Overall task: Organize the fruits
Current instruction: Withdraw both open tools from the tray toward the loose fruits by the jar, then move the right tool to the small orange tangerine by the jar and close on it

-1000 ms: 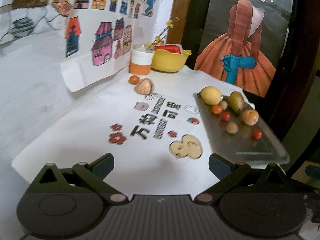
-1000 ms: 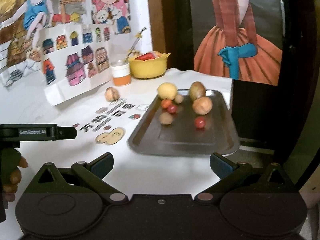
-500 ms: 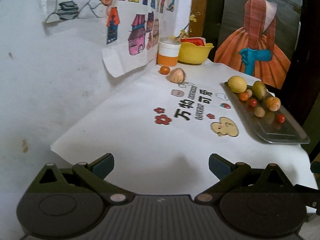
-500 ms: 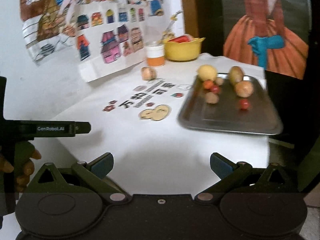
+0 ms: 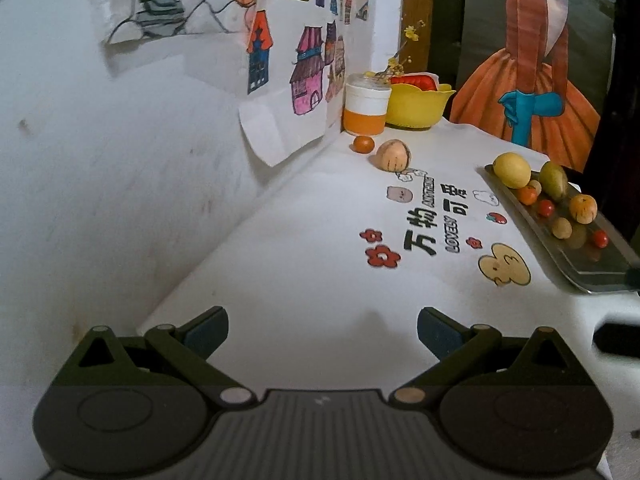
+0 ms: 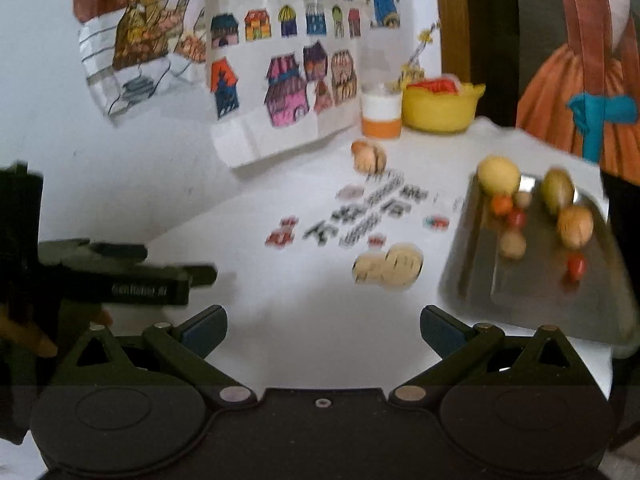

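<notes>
Over the near edge of the white surface (image 5: 304,280), both the left tongs (image 5: 322,326) and right tongs (image 6: 323,326) had drawn back, spread wide and empty, since a second earlier, leaving the fruits sitting untouched on the tray (image 6: 532,300), so sorting had seemingly not begun.

Dim indoor light, soft and even. The left wrist view is sharp; the wall (image 5: 120,160) bends at its fisheye edges. The right wrist view is motion-blurred: the tablecloth print (image 6: 360,216) smears, and the tray (image 6: 540,296) at the right has a blurred rim. Corners go black.
</notes>
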A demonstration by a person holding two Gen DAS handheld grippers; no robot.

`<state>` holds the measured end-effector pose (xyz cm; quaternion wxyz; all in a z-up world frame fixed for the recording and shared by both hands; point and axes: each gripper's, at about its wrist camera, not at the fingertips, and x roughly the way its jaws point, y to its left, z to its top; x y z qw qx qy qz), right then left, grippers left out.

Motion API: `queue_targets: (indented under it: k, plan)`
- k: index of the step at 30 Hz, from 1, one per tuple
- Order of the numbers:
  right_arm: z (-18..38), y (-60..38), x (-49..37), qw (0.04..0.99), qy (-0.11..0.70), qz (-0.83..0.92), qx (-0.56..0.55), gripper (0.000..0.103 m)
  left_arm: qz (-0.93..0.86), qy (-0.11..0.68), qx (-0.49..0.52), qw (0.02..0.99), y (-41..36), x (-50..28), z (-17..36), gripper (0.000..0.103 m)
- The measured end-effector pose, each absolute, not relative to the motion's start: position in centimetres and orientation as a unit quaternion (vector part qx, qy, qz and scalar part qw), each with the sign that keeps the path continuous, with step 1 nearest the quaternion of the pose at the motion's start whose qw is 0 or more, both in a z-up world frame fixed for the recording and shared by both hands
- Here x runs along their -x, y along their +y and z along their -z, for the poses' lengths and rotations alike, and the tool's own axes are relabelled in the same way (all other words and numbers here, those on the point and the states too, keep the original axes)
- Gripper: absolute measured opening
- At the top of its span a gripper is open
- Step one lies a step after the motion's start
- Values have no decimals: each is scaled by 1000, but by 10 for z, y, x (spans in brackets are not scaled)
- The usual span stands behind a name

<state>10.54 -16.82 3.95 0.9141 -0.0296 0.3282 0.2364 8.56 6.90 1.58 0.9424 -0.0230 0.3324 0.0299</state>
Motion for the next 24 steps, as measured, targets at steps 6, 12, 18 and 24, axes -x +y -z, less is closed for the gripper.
queue_targets:
  k: [6, 12, 18, 24]
  plan:
    - [-69, -163, -149, 921, 307, -234, 41, 102, -11, 325, 16, 945, 67, -115, -20, 103]
    - [-99, -153, -190, 926, 288, -241, 44, 102, 16, 316, 10, 949, 60, -151, -30, 103]
    - [-119, -141, -238, 925, 273, -253, 82, 102, 37, 301, 2, 953, 51, -189, -39, 103]
    - [-105, -125, -304, 917, 274, -261, 126, 102, 42, 292, 2, 956, 47, -227, -35, 103]
